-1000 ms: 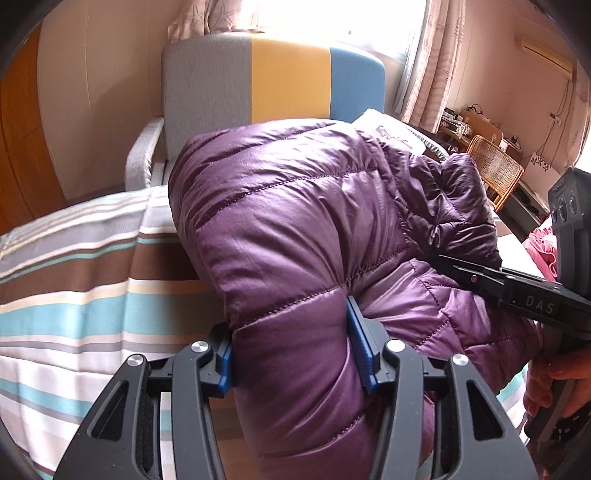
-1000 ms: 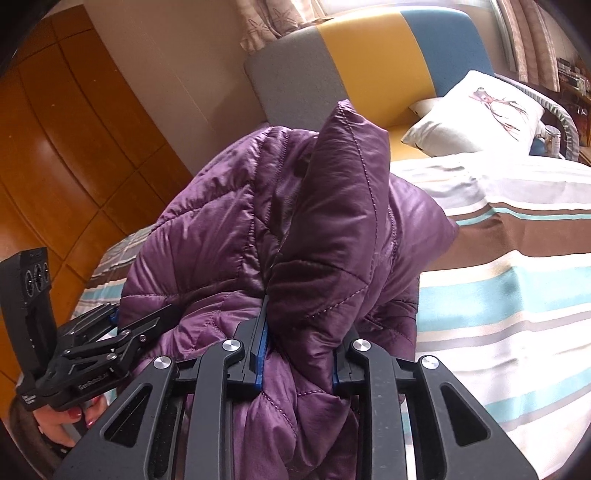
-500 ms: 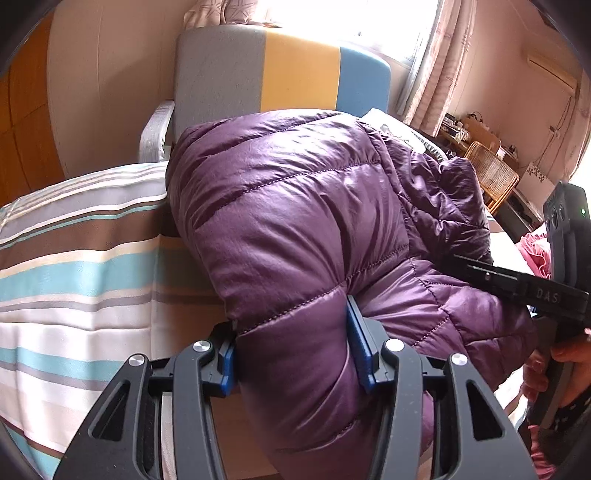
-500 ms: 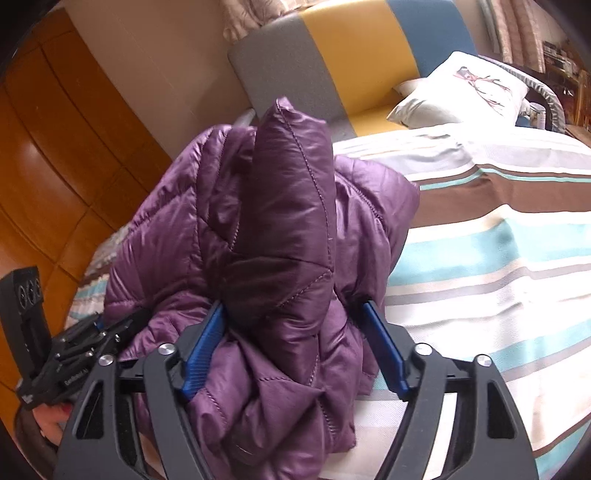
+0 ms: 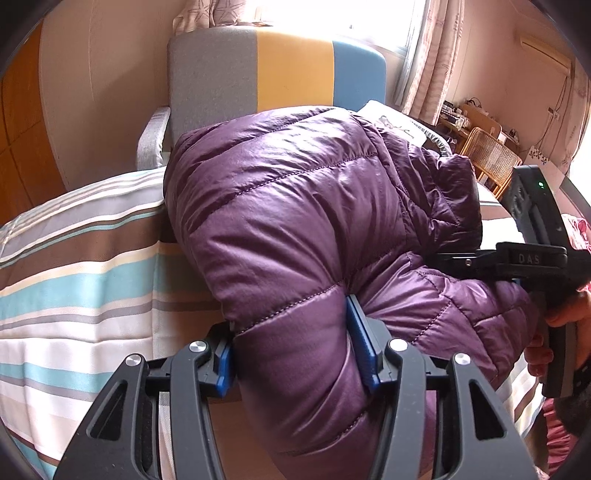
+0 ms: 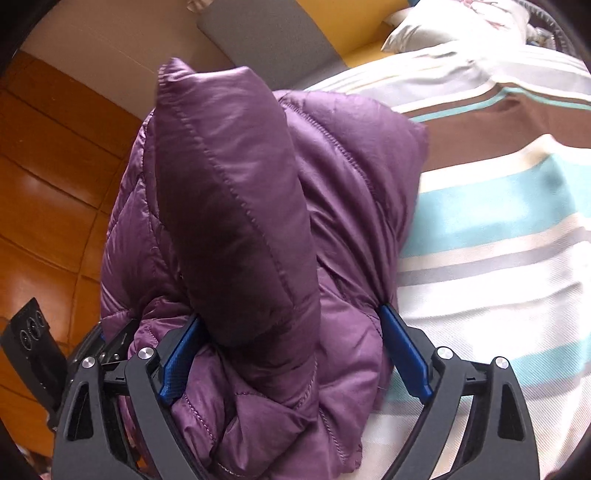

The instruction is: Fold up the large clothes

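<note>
Both wrist views look steeply down, very close. Shared: purple puffer jacket [image 5: 295, 229] [image 6: 258, 206], striped bed [image 5: 74, 288] [image 6: 498, 240], headboard [image 5: 280, 70] at frame top.

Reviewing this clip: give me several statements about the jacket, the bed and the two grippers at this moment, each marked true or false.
1. The left gripper is clamped on a thick fold of the purple jacket. True.
2. The right gripper pinches the jacket tightly. False: its jaws have just been opening and now stand wide, with the jacket between them but not squeezed.
3. The jacket lies on a striped bedspread. True.
4. The jacket is spread out flat. False: it is bunched into a puffy bundle.
5. The headboard is one plain colour. False: it has grey, yellow and blue panels.
6. A white pillow lies near the headboard. True.
</note>
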The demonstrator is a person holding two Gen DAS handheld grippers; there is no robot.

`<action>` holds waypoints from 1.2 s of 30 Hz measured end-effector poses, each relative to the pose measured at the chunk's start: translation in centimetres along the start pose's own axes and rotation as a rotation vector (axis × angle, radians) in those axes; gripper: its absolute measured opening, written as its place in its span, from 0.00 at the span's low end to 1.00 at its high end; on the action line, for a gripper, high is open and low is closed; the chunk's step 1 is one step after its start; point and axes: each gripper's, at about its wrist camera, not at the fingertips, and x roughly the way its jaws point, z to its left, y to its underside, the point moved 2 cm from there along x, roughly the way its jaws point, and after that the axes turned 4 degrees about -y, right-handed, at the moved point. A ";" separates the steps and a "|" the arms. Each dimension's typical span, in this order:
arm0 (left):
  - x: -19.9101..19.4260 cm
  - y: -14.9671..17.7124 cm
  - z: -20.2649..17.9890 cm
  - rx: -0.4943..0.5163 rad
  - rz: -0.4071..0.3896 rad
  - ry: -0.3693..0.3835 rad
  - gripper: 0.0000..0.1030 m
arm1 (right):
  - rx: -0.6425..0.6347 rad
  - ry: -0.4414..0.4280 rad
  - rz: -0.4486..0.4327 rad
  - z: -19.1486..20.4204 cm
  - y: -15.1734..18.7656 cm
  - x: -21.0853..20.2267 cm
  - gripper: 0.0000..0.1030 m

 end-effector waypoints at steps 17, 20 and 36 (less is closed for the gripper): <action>-5.1 -1.0 -0.3 0.035 -0.153 -0.057 0.40 | -0.134 -0.087 -0.127 4.1 2.5 -3.9 0.24; -6.1 -0.8 0.8 0.032 -0.166 -0.071 0.40 | -0.148 -0.095 -0.121 4.6 3.1 -3.6 0.24; -5.1 2.4 5.0 -0.033 -0.108 -0.063 0.41 | -0.168 0.083 -0.041 3.1 1.8 -0.5 0.97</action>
